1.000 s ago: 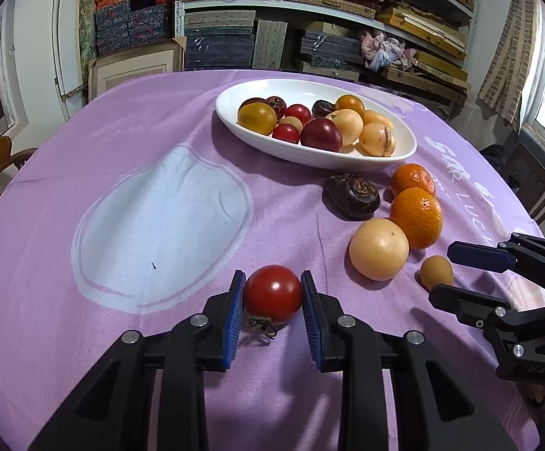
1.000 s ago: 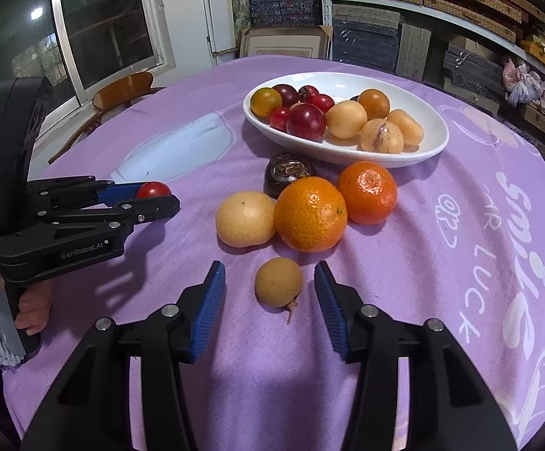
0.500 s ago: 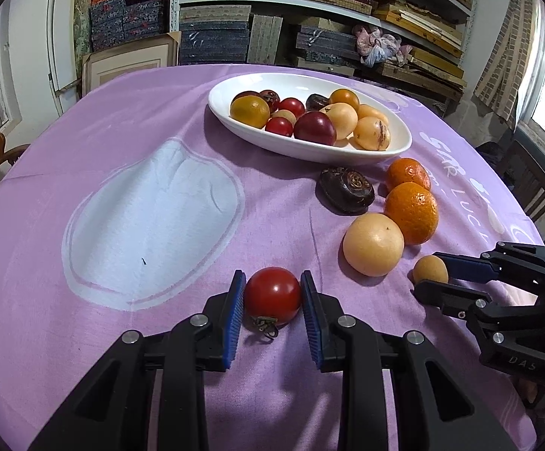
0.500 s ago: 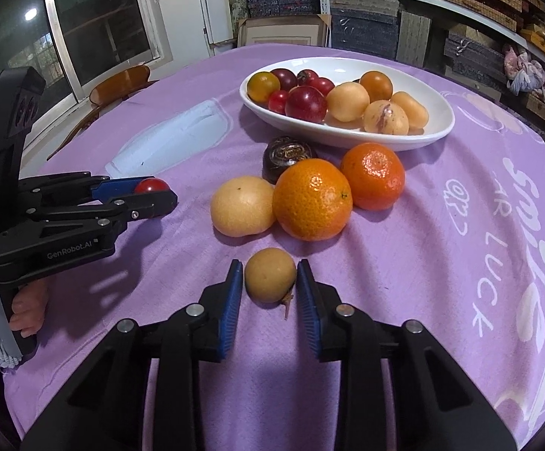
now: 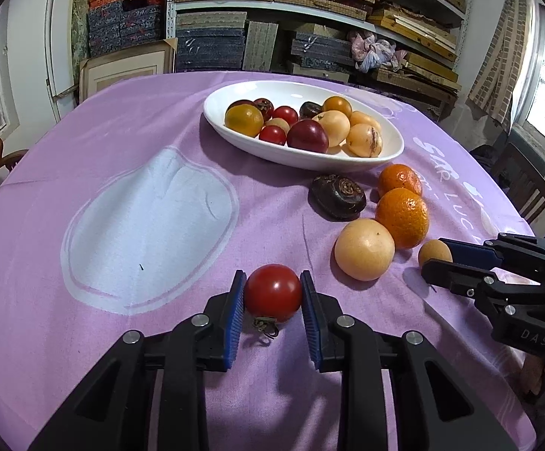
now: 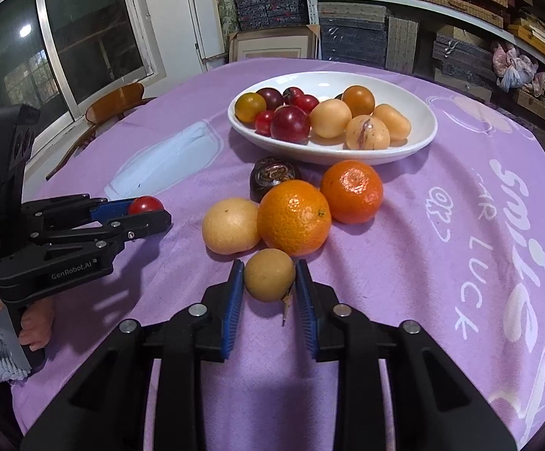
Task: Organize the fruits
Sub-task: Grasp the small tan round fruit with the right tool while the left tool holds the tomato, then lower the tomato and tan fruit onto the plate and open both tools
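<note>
Left gripper [image 5: 272, 293] pinching a red tomato [image 5: 273, 291] on the purple cloth [image 5: 84, 330], right gripper [image 6: 269, 282] squeezing a small brown fruit [image 6: 269, 274], two oranges [image 6: 294, 217] behind, white bowl [image 6: 415, 143] of fruit farther back

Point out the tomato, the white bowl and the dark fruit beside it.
tomato [image 5: 272, 292], left wrist view, its front skin
bowl [image 5: 394, 139], left wrist view, its right rim
dark fruit [image 6: 274, 176], right wrist view, its top
</note>
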